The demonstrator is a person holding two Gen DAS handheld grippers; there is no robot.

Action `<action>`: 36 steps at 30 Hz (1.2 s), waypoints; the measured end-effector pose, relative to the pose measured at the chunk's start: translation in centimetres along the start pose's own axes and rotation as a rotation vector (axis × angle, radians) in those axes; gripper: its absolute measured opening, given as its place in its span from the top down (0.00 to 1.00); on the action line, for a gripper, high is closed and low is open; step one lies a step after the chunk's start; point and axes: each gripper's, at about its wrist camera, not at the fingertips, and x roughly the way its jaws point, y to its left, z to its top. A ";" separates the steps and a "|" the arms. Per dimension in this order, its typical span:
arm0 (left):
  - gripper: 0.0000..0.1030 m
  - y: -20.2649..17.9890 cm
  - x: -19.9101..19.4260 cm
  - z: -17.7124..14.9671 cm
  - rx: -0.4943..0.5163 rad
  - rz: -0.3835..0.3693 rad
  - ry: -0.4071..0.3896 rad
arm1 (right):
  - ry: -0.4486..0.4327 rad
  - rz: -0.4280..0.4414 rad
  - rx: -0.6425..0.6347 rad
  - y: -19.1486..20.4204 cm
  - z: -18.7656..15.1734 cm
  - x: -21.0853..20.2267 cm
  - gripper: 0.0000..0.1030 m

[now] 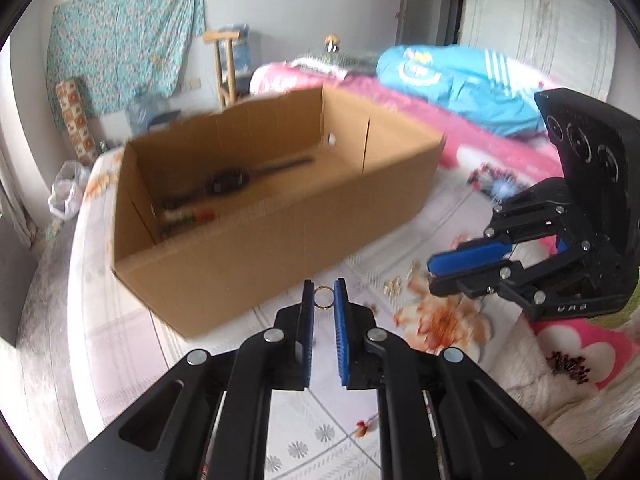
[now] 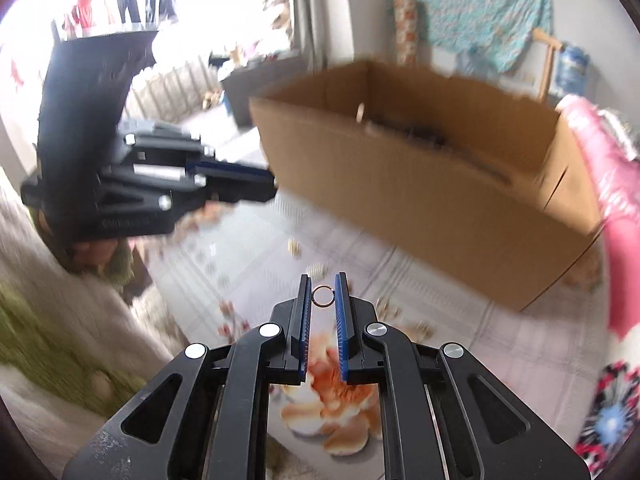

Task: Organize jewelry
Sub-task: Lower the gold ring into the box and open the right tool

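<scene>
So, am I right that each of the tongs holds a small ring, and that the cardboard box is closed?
Not quite: the box is open, as the left wrist view shows. The left tongs and right tongs do each hold a ring.

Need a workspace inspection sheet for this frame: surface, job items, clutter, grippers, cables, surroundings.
Surface: white floral bedsheet, blurred.
Job's things: open cardboard box holding dark items; small gold pieces loose on the sheet; a gold ring and a second ring, one in each gripper.
Clutter: red-black beaded item beside the box.
Grippers: left gripper shut on its ring; right gripper shut on its ring.
Cables: nothing seen.
Surroundings: pink blanket, blue jacket, teal wall cloth, plastic bag.
</scene>
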 end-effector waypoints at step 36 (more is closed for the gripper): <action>0.91 9.9 16.6 13.3 -0.182 -0.054 0.425 | 0.432 0.001 0.450 -16.8 11.3 15.7 0.85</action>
